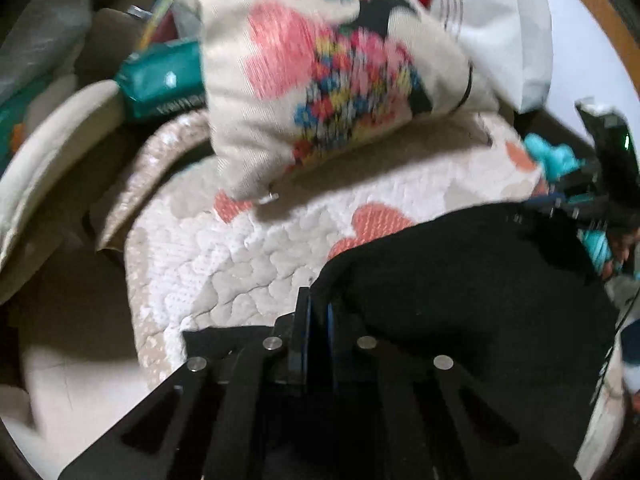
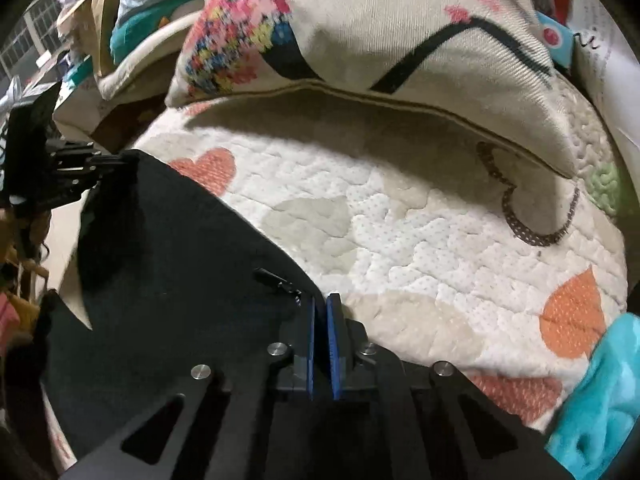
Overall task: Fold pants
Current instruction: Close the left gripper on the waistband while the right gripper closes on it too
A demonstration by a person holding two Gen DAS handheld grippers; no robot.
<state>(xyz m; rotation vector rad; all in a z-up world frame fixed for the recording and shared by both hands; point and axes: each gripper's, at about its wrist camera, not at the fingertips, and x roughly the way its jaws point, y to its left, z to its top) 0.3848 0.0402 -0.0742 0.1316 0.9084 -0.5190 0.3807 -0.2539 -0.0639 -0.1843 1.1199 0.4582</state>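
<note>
The black pants point(image 1: 460, 280) lie on a white quilted bedspread point(image 1: 248, 248) with orange hearts. My left gripper point(image 1: 318, 304) is shut on one edge of the pants near their left corner. My right gripper point(image 2: 325, 304) is shut on the opposite edge of the pants point(image 2: 168, 264), which stretch between the two grippers. The right gripper also shows at the right of the left wrist view point(image 1: 560, 208), and the left gripper at the left of the right wrist view point(image 2: 120, 160).
A cream cushion point(image 1: 320, 80) with a pink and multicoloured print leans at the back of the bed, also in the right wrist view point(image 2: 380, 40). A teal packet point(image 1: 164, 80) and bags lie behind at the left. A turquoise cloth point(image 2: 600, 392) lies at the right.
</note>
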